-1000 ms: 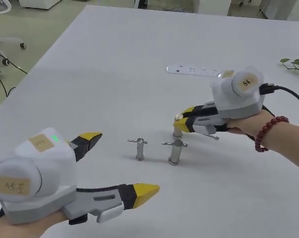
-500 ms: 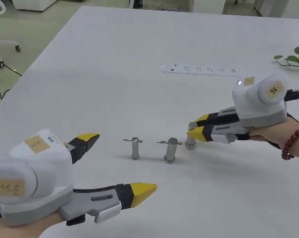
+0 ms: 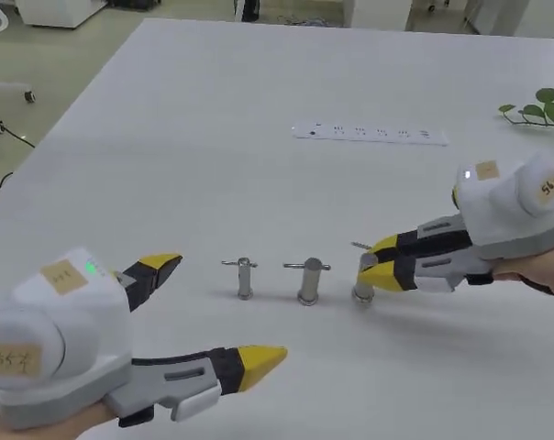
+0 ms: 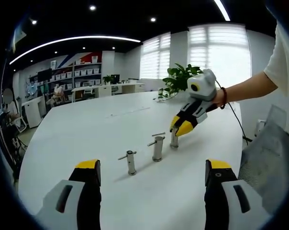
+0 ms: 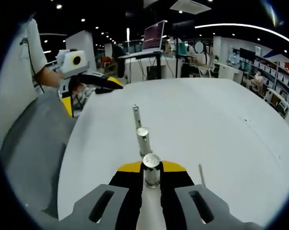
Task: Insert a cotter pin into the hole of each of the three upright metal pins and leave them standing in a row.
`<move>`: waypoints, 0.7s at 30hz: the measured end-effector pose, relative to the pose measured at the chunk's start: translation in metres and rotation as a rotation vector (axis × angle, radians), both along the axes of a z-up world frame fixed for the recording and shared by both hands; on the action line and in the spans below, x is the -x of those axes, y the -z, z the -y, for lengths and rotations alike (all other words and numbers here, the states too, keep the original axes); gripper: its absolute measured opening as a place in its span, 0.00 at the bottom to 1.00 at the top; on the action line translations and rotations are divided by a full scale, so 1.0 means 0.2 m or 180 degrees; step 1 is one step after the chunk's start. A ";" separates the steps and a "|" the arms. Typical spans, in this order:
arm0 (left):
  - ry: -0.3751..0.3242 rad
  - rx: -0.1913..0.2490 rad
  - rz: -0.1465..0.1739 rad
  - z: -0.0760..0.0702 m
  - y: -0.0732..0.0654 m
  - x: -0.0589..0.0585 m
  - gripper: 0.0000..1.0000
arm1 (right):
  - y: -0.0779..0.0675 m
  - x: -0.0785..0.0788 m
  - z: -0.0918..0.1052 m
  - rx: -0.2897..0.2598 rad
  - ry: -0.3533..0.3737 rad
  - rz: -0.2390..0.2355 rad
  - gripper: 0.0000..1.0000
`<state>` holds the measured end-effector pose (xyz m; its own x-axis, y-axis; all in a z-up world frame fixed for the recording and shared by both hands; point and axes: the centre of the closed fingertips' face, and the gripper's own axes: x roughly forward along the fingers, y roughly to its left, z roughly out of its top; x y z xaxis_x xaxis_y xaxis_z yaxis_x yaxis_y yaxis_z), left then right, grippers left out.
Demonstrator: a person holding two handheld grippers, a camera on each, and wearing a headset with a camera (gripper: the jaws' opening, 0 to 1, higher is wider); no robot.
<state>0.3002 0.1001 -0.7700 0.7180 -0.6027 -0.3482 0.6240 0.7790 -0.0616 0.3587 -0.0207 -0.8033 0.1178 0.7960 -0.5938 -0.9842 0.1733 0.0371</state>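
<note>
Three upright metal pins stand in a row on the white table: the left pin [image 3: 244, 278], the middle pin [image 3: 308, 281] and the right pin [image 3: 364, 278]. The left and middle pins each carry a cotter pin through the top. My right gripper [image 3: 374, 265] is shut on the right pin [image 5: 151, 173], with the other two pins [image 5: 143, 139] lined up beyond it. A thin cotter pin [image 3: 360, 246] sticks out beside the right pin's top. My left gripper [image 3: 213, 310] is open and holds nothing, low at the near left, facing the row [image 4: 158, 147].
A white power strip [image 3: 369, 134] lies across the table further back. A green plant [image 3: 534, 105] stands at the far right edge. Floor and chair legs show beyond the table's left edge [image 3: 66, 119].
My right gripper has carried the third pin from behind the middle pin out to its right, in line with the other two. The left gripper has barely moved.
</note>
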 end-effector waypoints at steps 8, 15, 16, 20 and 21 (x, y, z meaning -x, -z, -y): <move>0.0009 -0.0002 0.0003 0.01 0.00 0.02 0.90 | -0.01 0.11 -0.06 -0.0053 -0.0292 -0.0054 0.12; 0.0003 -0.0018 0.0020 0.01 -0.01 0.02 0.90 | 0.01 0.18 -0.12 -0.0093 -0.0509 -0.0080 0.12; -0.0001 -0.0020 0.0020 0.01 -0.01 0.02 0.90 | 0.01 0.18 -0.13 -0.0094 -0.0540 -0.0082 0.12; -0.0015 -0.0022 0.0022 0.00 0.00 0.02 0.89 | 0.02 0.20 -0.16 -0.0101 -0.0642 -0.0078 0.12; -0.0017 -0.0021 0.0022 0.00 0.00 0.02 0.89 | 0.03 0.21 -0.17 -0.0105 -0.0657 -0.0080 0.12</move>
<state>0.2962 0.1004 -0.7690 0.7236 -0.5966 -0.3470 0.6203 0.7826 -0.0522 0.3174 0.0134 -0.8083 -0.0641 0.8207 -0.5677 -0.9974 -0.0335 0.0643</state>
